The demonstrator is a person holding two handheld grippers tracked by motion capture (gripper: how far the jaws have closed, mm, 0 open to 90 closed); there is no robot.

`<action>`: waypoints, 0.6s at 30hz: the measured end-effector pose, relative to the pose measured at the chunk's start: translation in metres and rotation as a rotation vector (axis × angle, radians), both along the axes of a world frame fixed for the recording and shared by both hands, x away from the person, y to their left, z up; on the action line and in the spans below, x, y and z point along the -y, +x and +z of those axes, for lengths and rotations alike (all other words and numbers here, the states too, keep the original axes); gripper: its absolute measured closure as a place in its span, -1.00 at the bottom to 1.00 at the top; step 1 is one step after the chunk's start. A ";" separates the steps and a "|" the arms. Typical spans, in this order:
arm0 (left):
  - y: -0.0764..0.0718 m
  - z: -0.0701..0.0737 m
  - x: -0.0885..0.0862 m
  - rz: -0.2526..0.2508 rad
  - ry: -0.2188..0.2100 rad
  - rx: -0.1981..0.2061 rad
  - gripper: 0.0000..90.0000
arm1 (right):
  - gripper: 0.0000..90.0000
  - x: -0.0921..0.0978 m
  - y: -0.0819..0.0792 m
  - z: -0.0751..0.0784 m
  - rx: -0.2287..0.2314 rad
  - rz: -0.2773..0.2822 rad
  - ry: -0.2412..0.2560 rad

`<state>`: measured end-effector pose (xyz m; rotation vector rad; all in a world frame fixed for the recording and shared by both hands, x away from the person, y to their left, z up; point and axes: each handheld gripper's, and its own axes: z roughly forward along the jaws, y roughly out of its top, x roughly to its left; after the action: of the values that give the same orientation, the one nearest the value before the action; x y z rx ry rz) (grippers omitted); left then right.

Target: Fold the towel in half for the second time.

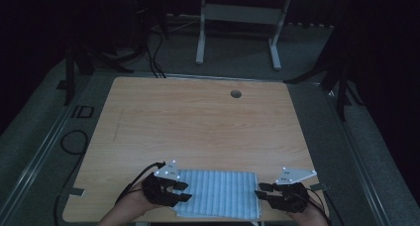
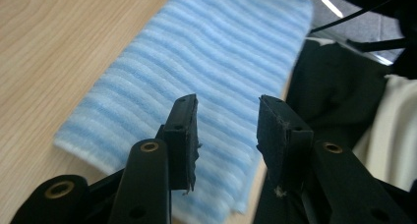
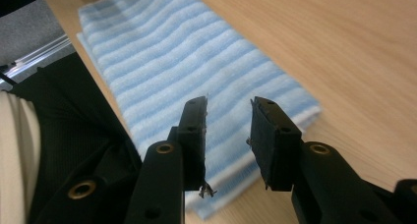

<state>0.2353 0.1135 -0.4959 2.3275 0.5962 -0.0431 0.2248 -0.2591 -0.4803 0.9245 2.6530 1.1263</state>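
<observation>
Now, taking the folded blue striped towel [image 1: 218, 194] as the landmark: it lies flat at the near edge of the wooden table [image 1: 198, 122]. At the towel's left end, the left gripper [image 1: 182, 191] hovers, jaws parted and holding nothing. At the towel's right end, the right gripper [image 1: 261, 192] hovers likewise, jaws apart and empty above the cloth's corner.

Dim room, grey carpet floor [image 1: 39, 132], white-legged desk frame [image 1: 237, 18] beyond wooden table [image 1: 198, 117].
</observation>
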 end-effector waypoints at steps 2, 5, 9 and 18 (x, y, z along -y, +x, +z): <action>0.003 -0.010 0.006 0.011 0.018 -0.008 0.32 | 0.47 -0.008 0.003 -0.010 -0.008 0.017 -0.018; 0.010 -0.023 0.012 0.018 0.048 -0.036 0.32 | 0.46 -0.019 0.008 -0.023 -0.027 0.039 -0.043; 0.013 -0.036 0.016 0.016 0.075 -0.059 0.32 | 0.46 -0.026 0.008 -0.030 -0.031 0.055 -0.063; 0.015 -0.038 0.016 0.027 0.078 -0.042 0.23 | 0.44 -0.033 0.020 -0.052 -0.037 0.038 -0.143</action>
<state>0.2507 0.0972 -0.5340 2.3980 0.6611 -0.0568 0.2451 -0.2259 -0.5328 0.8807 2.7487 0.9201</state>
